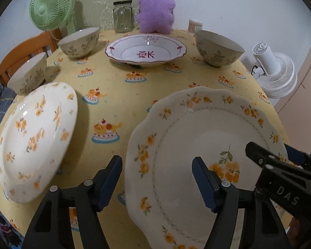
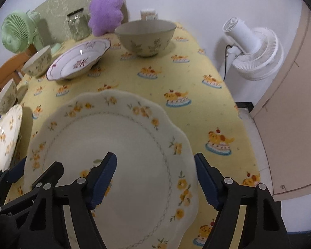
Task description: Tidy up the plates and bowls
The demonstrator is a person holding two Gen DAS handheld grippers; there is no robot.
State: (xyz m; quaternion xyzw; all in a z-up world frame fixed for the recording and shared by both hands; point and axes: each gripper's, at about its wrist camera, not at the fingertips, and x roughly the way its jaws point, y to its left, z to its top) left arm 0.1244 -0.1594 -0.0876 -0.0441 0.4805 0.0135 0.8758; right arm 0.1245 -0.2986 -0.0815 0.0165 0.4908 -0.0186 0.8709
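Note:
A large scalloped plate with orange flowers (image 1: 197,145) (image 2: 114,145) lies on the yellow tablecloth at the near right. My left gripper (image 1: 157,180) is open, its fingers straddling the plate's left rim. My right gripper (image 2: 155,178) is open, straddling the plate's right rim; it shows at the right edge of the left wrist view (image 1: 280,166). A second flowered plate (image 1: 35,141) (image 2: 4,139) lies at the near left. A white deep plate with purple trim (image 1: 146,49) (image 2: 78,59) stands at the back middle. Three beige leaf-pattern bowls stand around: back left (image 1: 79,41), left (image 1: 28,73), back right (image 1: 218,47) (image 2: 145,37).
At the table's back stand a green fan (image 1: 51,10), a glass jar (image 1: 123,16), a purple plush toy (image 1: 155,10) and a cotton-swab box (image 1: 194,26). A white fan (image 1: 275,70) (image 2: 253,47) stands right of the table. An orange chair (image 1: 20,56) is at the left.

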